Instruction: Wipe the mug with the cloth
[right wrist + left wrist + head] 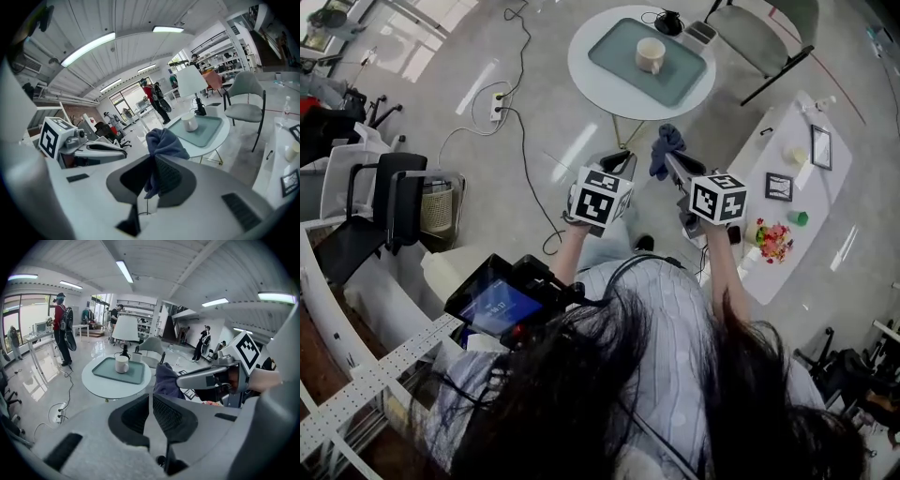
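Note:
A cream mug (651, 54) stands on a teal tray (623, 42) on the round white table (591, 80) ahead of me. It also shows as the mug (122, 364) in the left gripper view and as the mug (190, 123) in the right gripper view. My right gripper (667, 157) is shut on a dark blue cloth (666, 147), which bunches above the jaws as the cloth (161, 145). My left gripper (621, 161) is shut with nothing in it, its jaws pressed together. Both grippers hang in the air well short of the table.
A grey chair (764, 37) stands behind the round table, with a lamp base (668, 21) at its back edge. A long white table (792, 187) with frames and small items lies to the right. A power strip and cables (499, 103) run over the floor on the left. People stand far off.

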Motion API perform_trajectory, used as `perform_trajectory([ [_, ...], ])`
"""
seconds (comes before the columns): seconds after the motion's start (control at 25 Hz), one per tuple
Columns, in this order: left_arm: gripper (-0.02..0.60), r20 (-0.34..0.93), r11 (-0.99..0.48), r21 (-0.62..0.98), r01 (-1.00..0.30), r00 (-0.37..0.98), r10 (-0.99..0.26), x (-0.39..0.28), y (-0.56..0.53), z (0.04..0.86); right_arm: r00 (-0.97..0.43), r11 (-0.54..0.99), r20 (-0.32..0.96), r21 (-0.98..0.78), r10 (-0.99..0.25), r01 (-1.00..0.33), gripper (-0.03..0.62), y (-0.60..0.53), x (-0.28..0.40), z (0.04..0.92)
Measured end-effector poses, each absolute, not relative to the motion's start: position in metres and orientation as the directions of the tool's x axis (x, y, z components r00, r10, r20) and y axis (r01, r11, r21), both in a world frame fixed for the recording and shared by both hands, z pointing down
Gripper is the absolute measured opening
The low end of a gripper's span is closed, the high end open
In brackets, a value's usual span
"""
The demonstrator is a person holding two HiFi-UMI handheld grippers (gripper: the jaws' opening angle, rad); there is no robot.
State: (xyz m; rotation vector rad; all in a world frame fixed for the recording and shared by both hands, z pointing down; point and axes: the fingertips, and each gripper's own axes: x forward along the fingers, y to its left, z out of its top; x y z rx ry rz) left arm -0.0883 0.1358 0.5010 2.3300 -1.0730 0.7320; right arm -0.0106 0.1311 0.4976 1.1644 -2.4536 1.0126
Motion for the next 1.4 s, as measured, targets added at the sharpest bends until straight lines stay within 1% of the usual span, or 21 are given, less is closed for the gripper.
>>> perform_trajectory([
  [0.28, 0.040, 0.632, -0.557, 0.162, -0.814, 0.519, -0.575, -0.087, 0.202, 0.493, -0.680, 0.471, 0.464, -0.495, -0.568, -0.730, 0.051, 0.191, -0.006, 0.491],
  [0.6, 0.040, 0.641, -0.535, 0.134, -0.834, 0.484, -0.595, -0.086, 0.246, 0.494, -0.696, 0.492, 0.446, -0.496, -0.563, -0.715, 0.051, 0.235, 0.002, 0.488],
  [1.4, 0.040, 0.638, -0.549, 0.110, -0.829, 0.482, -0.600, -0.084, 0.262, 0.488, -0.705, 0.524, 0.418, -0.474, -0.573, -0.708, 0.051, 0.258, -0.001, 0.472],
])
